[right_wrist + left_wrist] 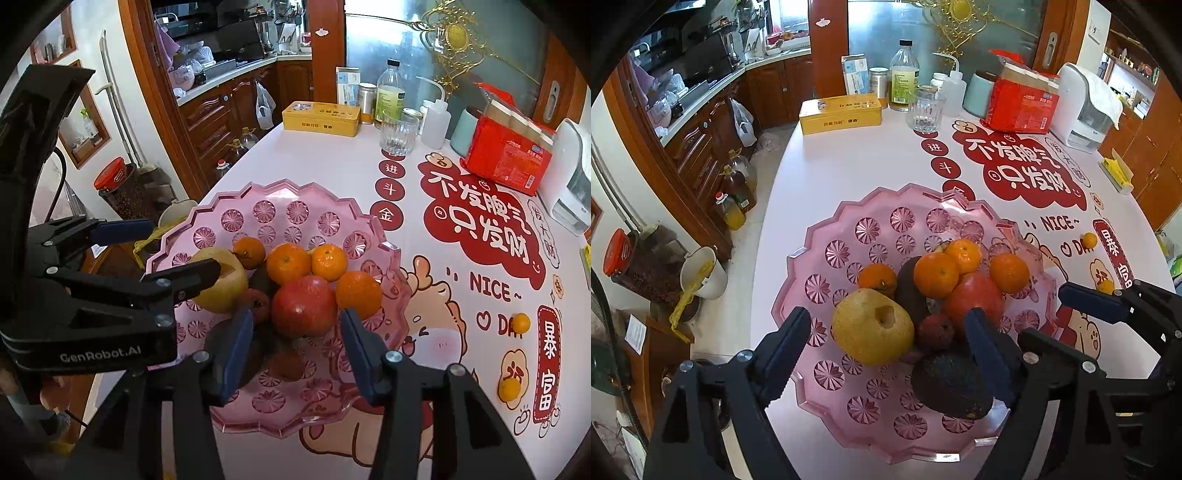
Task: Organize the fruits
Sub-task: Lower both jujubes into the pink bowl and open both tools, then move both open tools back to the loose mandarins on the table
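Glass tumbler [925,110] beyond fruit bowl [827,236]

"GenRobot.AI" on left hand-held gripper [177,254]; "NICE", "DAY", 不发脾气只发财 on tablecloth [443,236].

Soft, even daylight fills both views, brightest off the frosted glass door [886,33] at the far end, and the pale tabletop [849,158] shines back without harsh glare. Shadows stay faint, pooling only under the fruit in the pink tray [303,192]. The fisheye bends the room hard toward black corners; the centre is sharp, the far kitchen slightly soft.
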Demonstrator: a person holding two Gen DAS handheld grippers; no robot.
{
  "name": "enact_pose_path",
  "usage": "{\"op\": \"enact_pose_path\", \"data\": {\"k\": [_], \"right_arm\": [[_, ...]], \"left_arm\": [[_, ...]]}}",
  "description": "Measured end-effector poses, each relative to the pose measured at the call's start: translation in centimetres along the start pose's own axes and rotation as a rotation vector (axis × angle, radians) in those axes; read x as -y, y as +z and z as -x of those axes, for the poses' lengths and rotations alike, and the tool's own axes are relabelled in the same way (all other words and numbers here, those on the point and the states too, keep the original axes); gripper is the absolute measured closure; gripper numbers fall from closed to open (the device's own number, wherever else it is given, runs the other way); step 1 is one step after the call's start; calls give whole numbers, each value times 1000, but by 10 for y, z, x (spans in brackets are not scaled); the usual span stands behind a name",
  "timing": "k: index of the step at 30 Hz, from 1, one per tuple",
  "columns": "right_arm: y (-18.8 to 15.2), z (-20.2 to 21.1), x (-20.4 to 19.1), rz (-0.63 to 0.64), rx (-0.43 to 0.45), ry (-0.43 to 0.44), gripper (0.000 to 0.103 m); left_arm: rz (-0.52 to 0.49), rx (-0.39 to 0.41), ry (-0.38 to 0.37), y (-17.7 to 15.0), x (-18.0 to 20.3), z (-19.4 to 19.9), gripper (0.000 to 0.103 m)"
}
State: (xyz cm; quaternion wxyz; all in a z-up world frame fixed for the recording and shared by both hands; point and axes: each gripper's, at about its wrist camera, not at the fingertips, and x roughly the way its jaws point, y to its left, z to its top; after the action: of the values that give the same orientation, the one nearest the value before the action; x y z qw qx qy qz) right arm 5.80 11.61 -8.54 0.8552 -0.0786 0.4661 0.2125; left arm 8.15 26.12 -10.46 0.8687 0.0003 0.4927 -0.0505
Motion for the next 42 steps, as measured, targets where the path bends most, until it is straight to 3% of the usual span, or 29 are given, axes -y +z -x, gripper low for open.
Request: {"op": "enact_pose_path", "data": {"k": [15, 23, 31, 42], "right_arm": [[-13, 16, 2, -7, 23, 4, 53], [-32, 24, 19, -39, 27, 5, 53], [-56, 35, 51, -88, 17, -3, 53], [-88, 59, 144, -200, 4, -58, 53]], "left_arm": [[-1, 7, 15, -11, 7, 14, 18], [-26, -7, 30, -21, 30, 18, 18], [-68, -14, 23, -22, 76, 21, 18], [-157, -13, -37, -12, 175, 18, 18]]}}
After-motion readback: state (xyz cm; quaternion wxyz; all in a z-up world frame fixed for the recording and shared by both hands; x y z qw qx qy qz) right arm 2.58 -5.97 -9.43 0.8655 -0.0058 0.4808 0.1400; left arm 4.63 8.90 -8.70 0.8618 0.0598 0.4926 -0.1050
